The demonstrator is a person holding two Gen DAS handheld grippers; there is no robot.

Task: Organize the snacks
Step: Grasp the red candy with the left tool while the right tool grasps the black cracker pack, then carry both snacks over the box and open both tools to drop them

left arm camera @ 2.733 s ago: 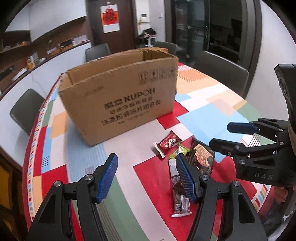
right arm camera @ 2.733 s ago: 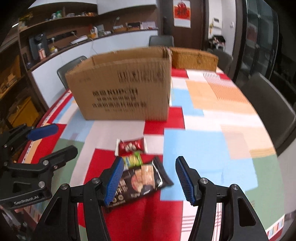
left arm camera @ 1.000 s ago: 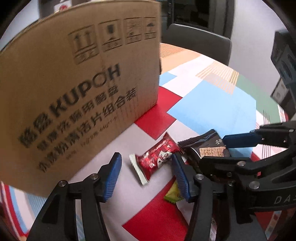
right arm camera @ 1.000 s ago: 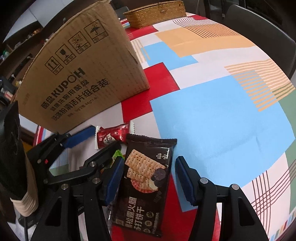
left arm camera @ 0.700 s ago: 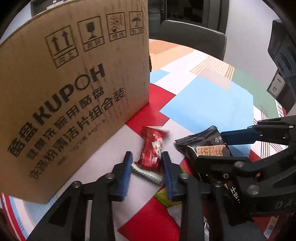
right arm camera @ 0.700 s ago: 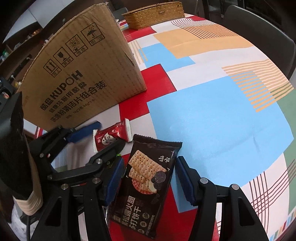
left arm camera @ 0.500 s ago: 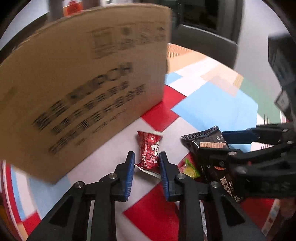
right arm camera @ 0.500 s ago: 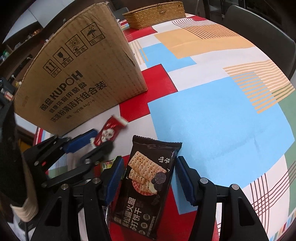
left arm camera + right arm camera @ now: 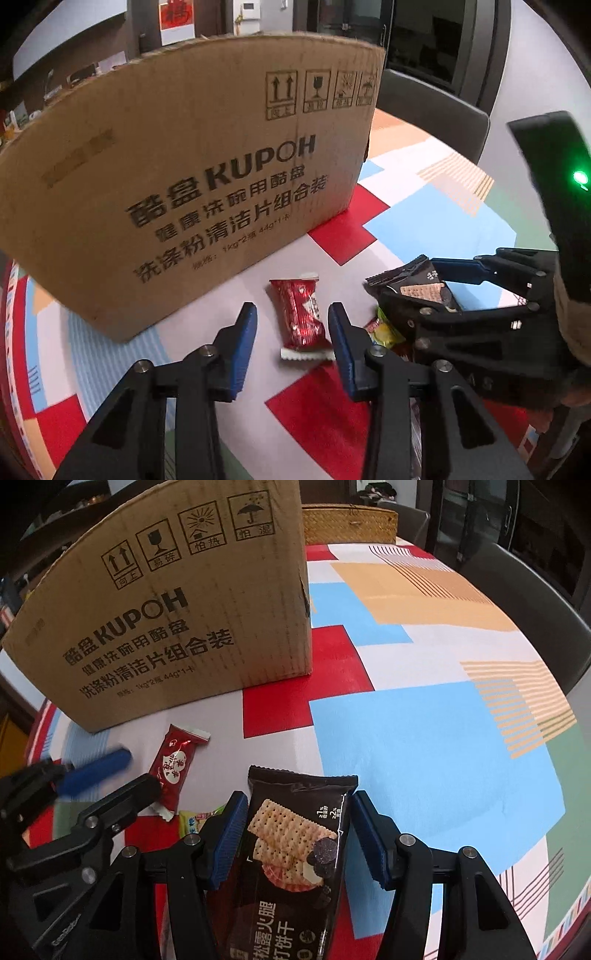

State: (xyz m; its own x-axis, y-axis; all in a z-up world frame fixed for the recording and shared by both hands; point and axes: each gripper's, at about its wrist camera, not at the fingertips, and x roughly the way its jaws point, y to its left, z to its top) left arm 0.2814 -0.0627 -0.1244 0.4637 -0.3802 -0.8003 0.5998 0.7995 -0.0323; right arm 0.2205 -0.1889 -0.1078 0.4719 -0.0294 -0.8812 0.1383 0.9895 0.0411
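A small red snack packet (image 9: 301, 314) lies on the table in front of the cardboard KUPOH box (image 9: 192, 166). My left gripper (image 9: 291, 347) is open, its blue pads on either side of the packet's near end without touching it. My right gripper (image 9: 295, 834) is shut on a black cracker pack (image 9: 291, 849), its pads pressing both long edges; the pack's far end is raised off the table. The red packet (image 9: 175, 764) also shows in the right wrist view, with the left gripper's fingers (image 9: 99, 768) beside it. A yellow-green packet (image 9: 384, 330) lies under the right gripper.
The tall box (image 9: 177, 602) stands just behind the snacks. A wicker basket (image 9: 349, 522) sits behind it at the far table edge. Dark chairs (image 9: 524, 583) ring the round table with its colourful patchwork cloth (image 9: 424, 738).
My left gripper closed around the red packet, turned it end-on, then opened again and drew back a little. My right gripper closed onto the black cracker pack and raised it.
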